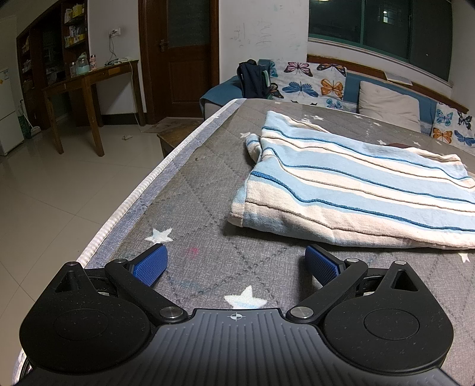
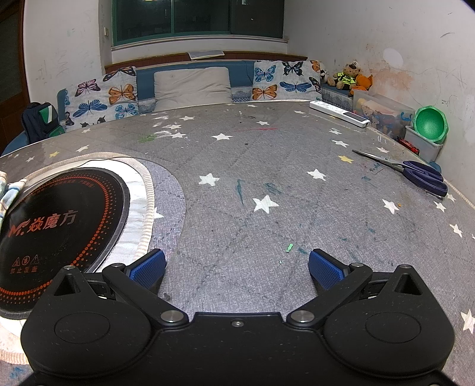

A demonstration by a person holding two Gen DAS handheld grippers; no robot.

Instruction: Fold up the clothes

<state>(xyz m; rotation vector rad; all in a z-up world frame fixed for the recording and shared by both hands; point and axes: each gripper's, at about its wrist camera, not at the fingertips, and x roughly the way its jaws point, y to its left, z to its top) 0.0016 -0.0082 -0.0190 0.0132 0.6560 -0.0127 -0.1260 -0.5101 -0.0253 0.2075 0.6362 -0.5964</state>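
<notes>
Striped garment [image 1: 356, 190]: lay folded flat on the grey star-print surface [image 1: 207, 190], just ahead and to the right of the left gripper [image 1: 236, 264], untouched.
Left gripper: hovered low over the surface, its blue-padded fingers [image 1: 151, 265] spread wide with nothing between them.
Right gripper [image 2: 237, 267]: hung over a bare stretch of the same surface [image 2: 267, 166], fingers [image 2: 325, 268] likewise spread wide and holding nothing.
Induction cooktop [image 2: 59, 225]: a round black plate with orange markings sat to the left of the right gripper, ringed by a pale mat [image 2: 142, 207].
Garment edge [image 2: 9, 190]: a bit of blue-and-white cloth showed at the far left of the right wrist view, touching the cooktop's rim.
Scissors [image 2: 415, 173]: blue-handled, lay near the right edge of the surface.
Power strip [image 2: 338, 112]: white, rested at the far right corner.
Sofa [image 2: 190, 83]: butterfly-print cushions lined the far side beneath a dark window [image 2: 199, 17].
Toys [image 2: 350, 77]: a teddy bear sat in the far corner, beside plastic bins and a green bowl [image 2: 430, 124].
Wooden door [image 1: 184, 59]: stood shut beyond the tiled floor [image 1: 59, 184].
</notes>
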